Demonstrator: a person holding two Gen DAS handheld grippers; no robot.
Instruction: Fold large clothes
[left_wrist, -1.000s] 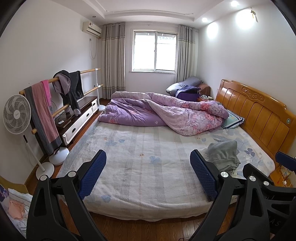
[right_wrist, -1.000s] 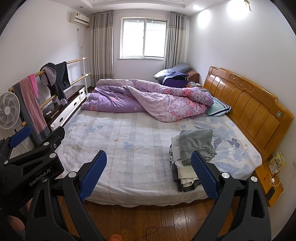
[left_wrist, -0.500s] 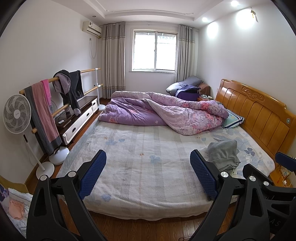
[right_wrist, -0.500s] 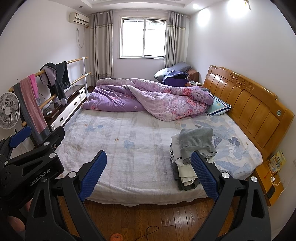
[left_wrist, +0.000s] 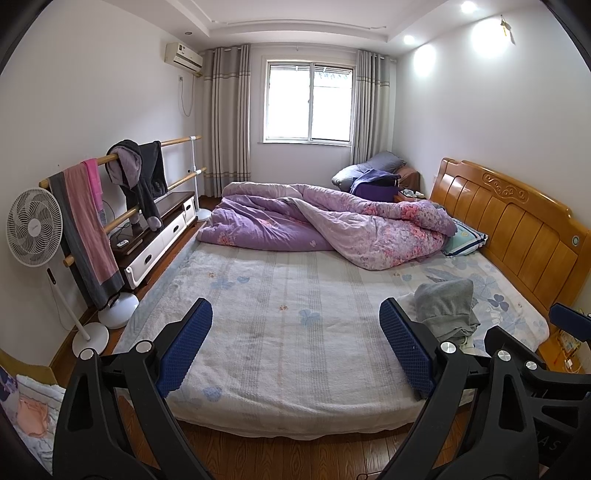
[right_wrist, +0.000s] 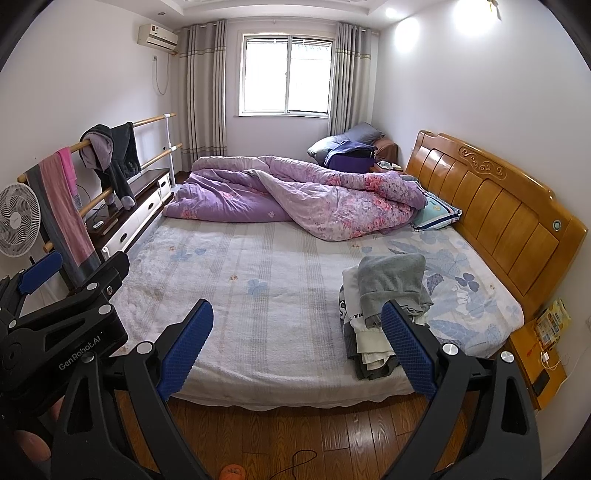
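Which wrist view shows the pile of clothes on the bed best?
The right wrist view: the pile of clothes shows its stacked layers under the grey top garment. In the left wrist view the pile of clothes is partly hidden behind a gripper finger.

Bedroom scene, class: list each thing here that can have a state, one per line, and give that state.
Left gripper: open, holding nothing.
Right gripper: open, holding nothing.
Clothes pile: folded, stacked on the bed's near right corner.
Quilt: crumpled, unfolded, at the bed's far side.
Curtains: drawn open.
Window: cannot tell whether shut.
Fan: upright; cannot tell whether running.
Towel: hanging on the rail.
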